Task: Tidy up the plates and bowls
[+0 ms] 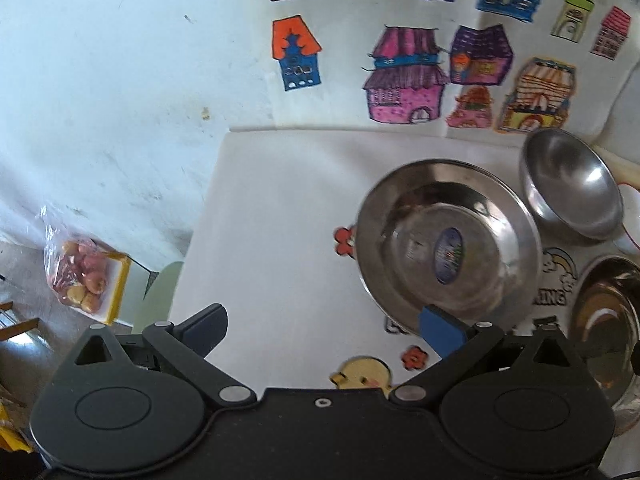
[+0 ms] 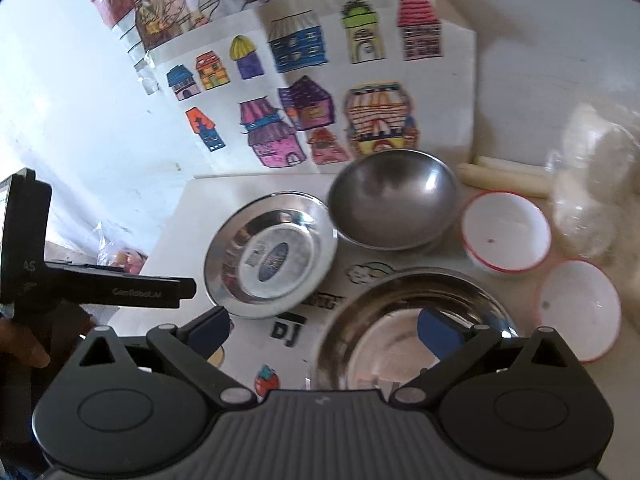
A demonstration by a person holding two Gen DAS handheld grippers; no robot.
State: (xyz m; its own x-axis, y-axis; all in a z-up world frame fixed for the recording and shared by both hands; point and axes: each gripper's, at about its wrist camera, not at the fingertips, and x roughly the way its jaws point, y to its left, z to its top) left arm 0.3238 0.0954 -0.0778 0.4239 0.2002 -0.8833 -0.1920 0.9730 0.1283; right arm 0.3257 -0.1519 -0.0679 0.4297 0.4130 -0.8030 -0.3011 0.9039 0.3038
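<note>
A steel plate with a blue oval label (image 1: 448, 240) (image 2: 272, 258) lies on the white table. Behind it to the right stands a deep steel bowl (image 1: 572, 184) (image 2: 394, 200). A second steel plate (image 1: 608, 332) (image 2: 400, 320) lies nearer, at the right. Two white bowls with red rims (image 2: 506, 232) (image 2: 578, 308) sit at the far right. My left gripper (image 1: 324, 330) hovers open over bare table, its right fingertip before the labelled plate's near rim. My right gripper (image 2: 324, 330) is open above the near plate's left edge. Neither holds anything.
Coloured house drawings (image 1: 404, 76) (image 2: 320, 80) hang on the wall behind. A bag of fruit (image 1: 80, 276) lies on a yellow tray below the table's left edge. Cream rolls (image 2: 504, 176) and a plastic bag (image 2: 592, 184) sit back right. The other handle (image 2: 92, 284), with a hand, shows at left.
</note>
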